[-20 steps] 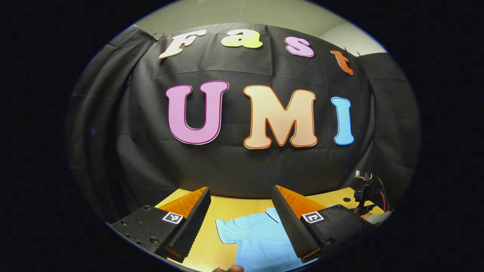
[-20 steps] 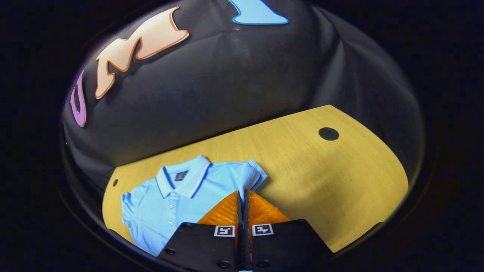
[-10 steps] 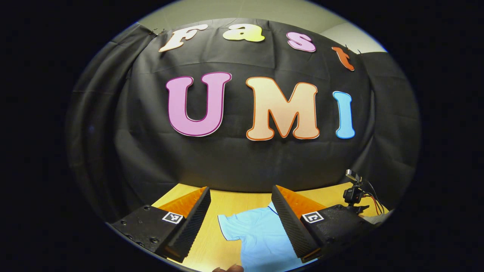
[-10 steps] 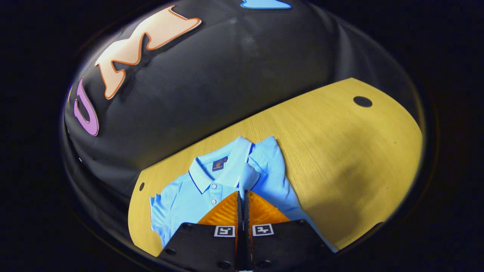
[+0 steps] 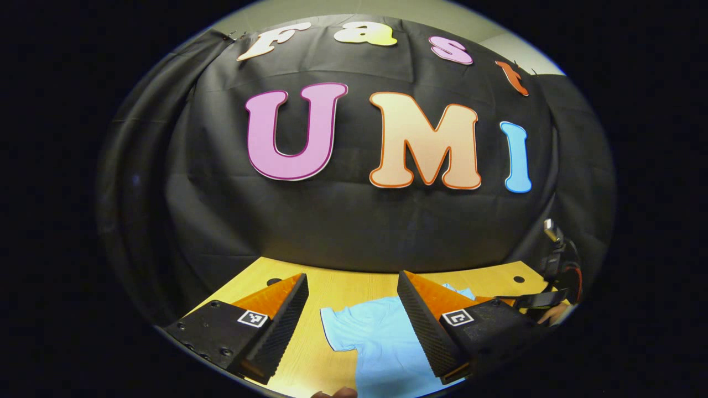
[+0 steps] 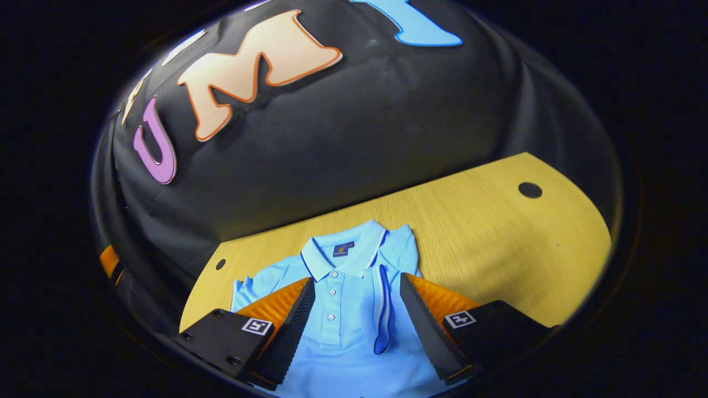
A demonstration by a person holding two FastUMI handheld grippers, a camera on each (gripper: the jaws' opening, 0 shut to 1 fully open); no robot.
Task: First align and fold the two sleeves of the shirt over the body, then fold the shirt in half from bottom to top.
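Flat on the wood-grain table (image 6: 487, 232) lies a light blue polo shirt (image 6: 343, 309) of fine knit, its collar (image 6: 343, 257) toward the far edge and its long axis running front to back. One sleeve (image 6: 383, 309) is folded onto the body. Both the right gripper (image 6: 357, 323) and left gripper (image 5: 351, 326) are spread wide, holding nothing.

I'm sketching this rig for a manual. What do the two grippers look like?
Both the left gripper and the right gripper have black bolted bodies, each side carrying a small square black-and-white marker. Their jaws are wedge-shaped, with ribbed inner faces. In the left gripper view, the far gripper trails a red cable.
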